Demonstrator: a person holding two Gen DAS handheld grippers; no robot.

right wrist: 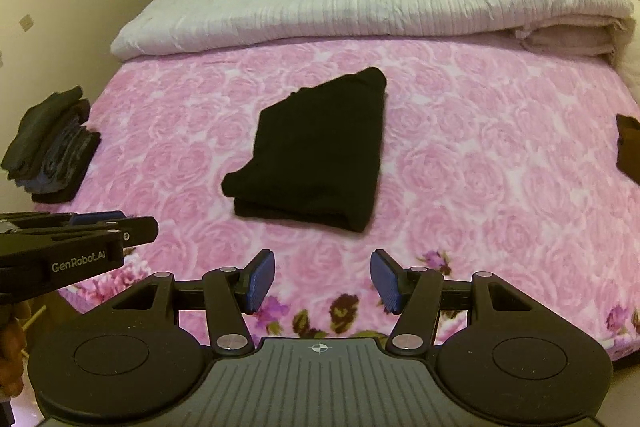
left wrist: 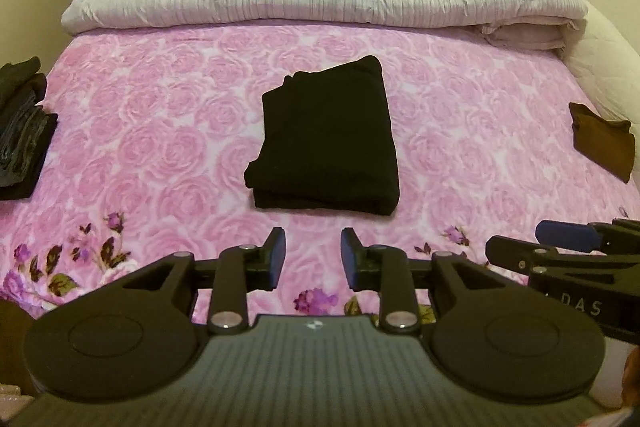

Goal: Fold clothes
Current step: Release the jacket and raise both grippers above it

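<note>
Black garment (left wrist: 326,143) lies folded on the bed (left wrist: 160,131), ahead of both claws.
Left claw (left wrist: 313,259) and right claw (right wrist: 322,281) are released, empty; a careless grip could undo the folds.

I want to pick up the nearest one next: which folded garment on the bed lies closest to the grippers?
The black folded garment mid-bed, straight ahead of both grippers; the dark stack and brown piece lie at the side edges.
</note>
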